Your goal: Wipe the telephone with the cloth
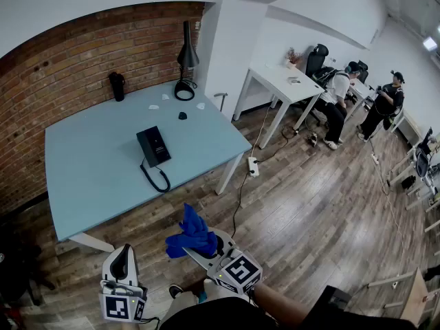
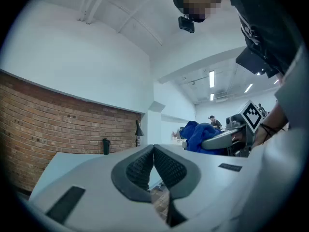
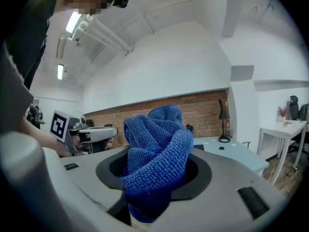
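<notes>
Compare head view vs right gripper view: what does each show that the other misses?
Head view only: the telephone's coiled cord and the power strip on the floor. Right gripper view only: ceiling lights, and a close look at the right tool with its jaws shut on the cloth. Both: cloth, left tool, lamp, brick wall, blue table.

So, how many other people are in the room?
2: a person in white beside the white desk, a person in black right of them. More may be hidden.
</notes>
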